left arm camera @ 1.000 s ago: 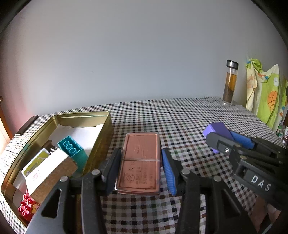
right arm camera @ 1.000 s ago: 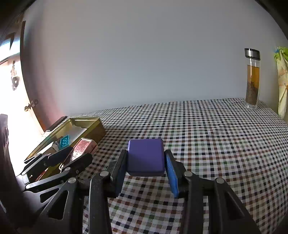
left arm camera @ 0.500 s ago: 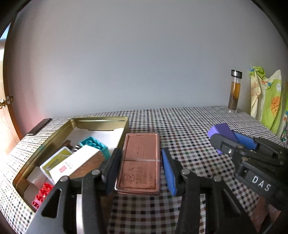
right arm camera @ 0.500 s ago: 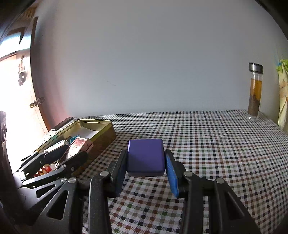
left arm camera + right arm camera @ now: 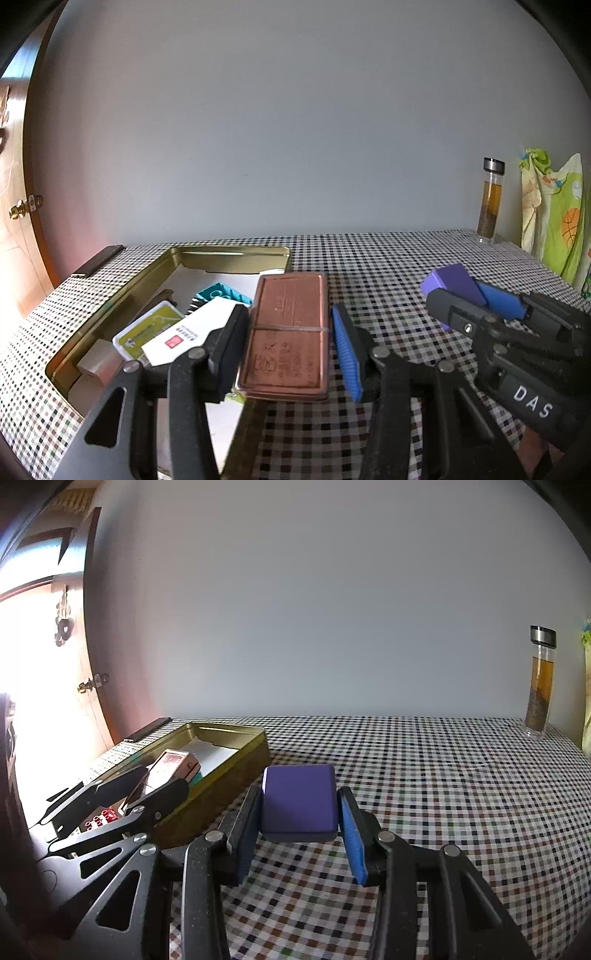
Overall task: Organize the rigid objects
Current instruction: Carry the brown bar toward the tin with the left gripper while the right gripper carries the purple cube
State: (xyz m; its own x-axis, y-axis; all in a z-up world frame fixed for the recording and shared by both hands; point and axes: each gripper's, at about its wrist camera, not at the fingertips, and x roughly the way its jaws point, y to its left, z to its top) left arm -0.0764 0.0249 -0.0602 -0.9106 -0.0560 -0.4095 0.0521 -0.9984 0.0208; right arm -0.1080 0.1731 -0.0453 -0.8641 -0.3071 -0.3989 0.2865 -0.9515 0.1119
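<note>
My left gripper [image 5: 290,350] is shut on a flat copper-coloured tin [image 5: 290,336], held over the right rim of the open gold tin box [image 5: 229,254]. Inside that box lie a teal toy brick [image 5: 221,293], a white card [image 5: 184,334], a green-labelled case [image 5: 147,328] and red bricks [image 5: 105,815]. My right gripper [image 5: 299,823] is shut on a purple rounded block [image 5: 299,801], held above the checked tablecloth just right of the gold box [image 5: 221,768]. In the right wrist view, the left gripper [image 5: 147,790] with the copper tin [image 5: 170,760] hangs over the box.
A glass bottle with a metal cap and brown liquid [image 5: 490,199] stands at the back right of the checked table [image 5: 443,775]. Patterned green cloth [image 5: 554,221] hangs at the far right. A dark flat bar [image 5: 98,260] lies behind the box. A wooden door [image 5: 44,664] is on the left.
Both grippers moved left toward the gold box while keeping their loads. The copper tin went from beside the box to over its right rim, and the views tilted up a little.
</note>
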